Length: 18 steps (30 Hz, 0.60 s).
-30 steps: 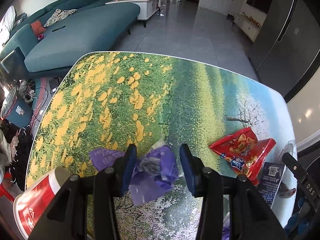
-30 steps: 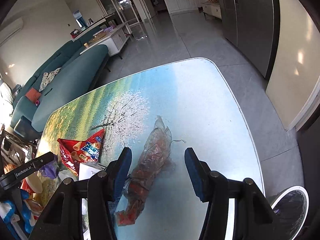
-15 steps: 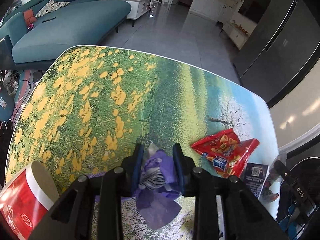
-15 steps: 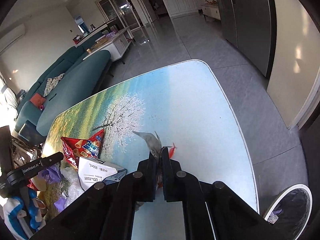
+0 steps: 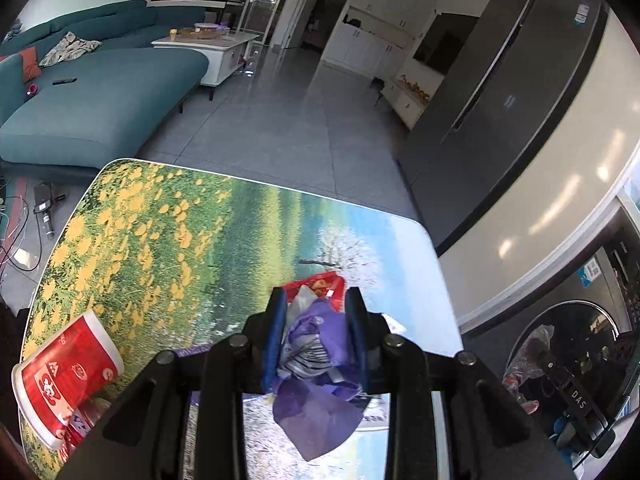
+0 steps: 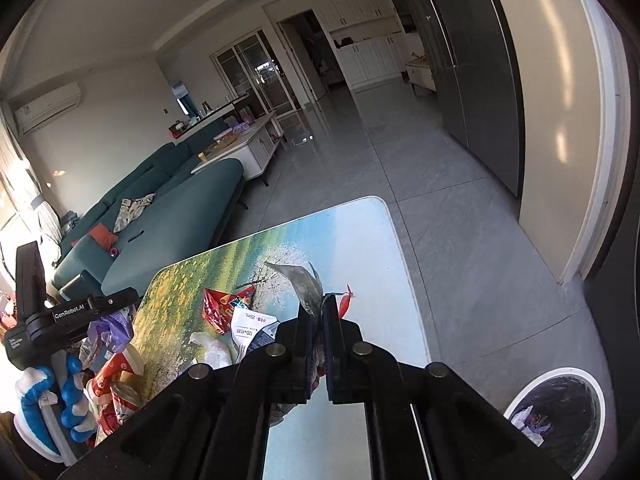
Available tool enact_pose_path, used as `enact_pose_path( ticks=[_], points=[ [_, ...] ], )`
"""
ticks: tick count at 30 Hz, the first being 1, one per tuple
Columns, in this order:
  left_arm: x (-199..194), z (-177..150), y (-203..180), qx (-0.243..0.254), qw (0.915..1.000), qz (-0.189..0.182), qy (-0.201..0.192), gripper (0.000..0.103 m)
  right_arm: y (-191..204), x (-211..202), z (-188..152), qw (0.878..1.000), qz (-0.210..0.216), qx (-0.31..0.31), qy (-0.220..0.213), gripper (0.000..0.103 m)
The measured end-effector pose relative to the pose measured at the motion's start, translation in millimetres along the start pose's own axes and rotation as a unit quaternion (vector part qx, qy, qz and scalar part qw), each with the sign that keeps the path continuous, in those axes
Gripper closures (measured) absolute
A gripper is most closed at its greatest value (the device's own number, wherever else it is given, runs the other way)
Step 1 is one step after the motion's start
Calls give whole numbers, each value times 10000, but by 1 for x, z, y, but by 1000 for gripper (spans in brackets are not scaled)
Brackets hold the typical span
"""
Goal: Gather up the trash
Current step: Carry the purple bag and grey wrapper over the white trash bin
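My left gripper (image 5: 316, 300) is shut on a crumpled purple wrapper (image 5: 316, 360), lifted above the flower-print table (image 5: 160, 240); a purple flap hangs below the pads. My right gripper (image 6: 318, 304) is shut on a clear plastic wrapper with red print (image 6: 308, 284), whose crinkled end sticks up past the fingertips. In the right wrist view the left gripper (image 6: 100, 312) shows at the far left in a blue-and-white gloved hand (image 6: 52, 400). Still on the table lie a red snack bag (image 6: 224, 304), a small white carton (image 6: 252, 326), a clear plastic scrap (image 6: 212, 350) and a red paper cup (image 5: 68, 372).
A white-rimmed trash bin (image 6: 560, 416) with a dark liner stands on the floor at the table's right corner, some trash inside. A teal sofa (image 5: 92, 100) and white coffee table (image 5: 216, 46) lie beyond the table. A dark fridge (image 5: 520, 100) stands at the right.
Both grippers closed on their wrappers and rose off the table. The purple wrapper and the clear wrapper, lying flat a second ago, now hang in the jaws.
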<state>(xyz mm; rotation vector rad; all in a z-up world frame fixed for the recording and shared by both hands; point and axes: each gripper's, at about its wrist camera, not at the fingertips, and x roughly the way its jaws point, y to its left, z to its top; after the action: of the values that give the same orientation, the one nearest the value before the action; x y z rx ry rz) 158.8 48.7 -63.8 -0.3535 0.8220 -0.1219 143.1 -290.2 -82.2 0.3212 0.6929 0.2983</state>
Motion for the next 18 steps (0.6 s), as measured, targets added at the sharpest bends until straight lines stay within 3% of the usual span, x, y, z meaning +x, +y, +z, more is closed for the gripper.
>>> enact_pose_path(
  ticks=[4,7,12,18],
  points=[
    [-10,-17,-63,498,9972,-544,79,75,-25,-45,-6,9989,-403,-38,-235,98],
    [-8,-38,-119,911,9902,-1029,256,75,-53,-78,-13,9965,-744,40,-368,98],
    [13,-82,-208,1439,9695,-1812,808,75,-110,-121,-31,9889,-1398,307,-403,98],
    [57,-145,-300,2041,9424,-2142,1563,75,-180,-132,-67,9782,-1900,832,-58,98]
  ],
)
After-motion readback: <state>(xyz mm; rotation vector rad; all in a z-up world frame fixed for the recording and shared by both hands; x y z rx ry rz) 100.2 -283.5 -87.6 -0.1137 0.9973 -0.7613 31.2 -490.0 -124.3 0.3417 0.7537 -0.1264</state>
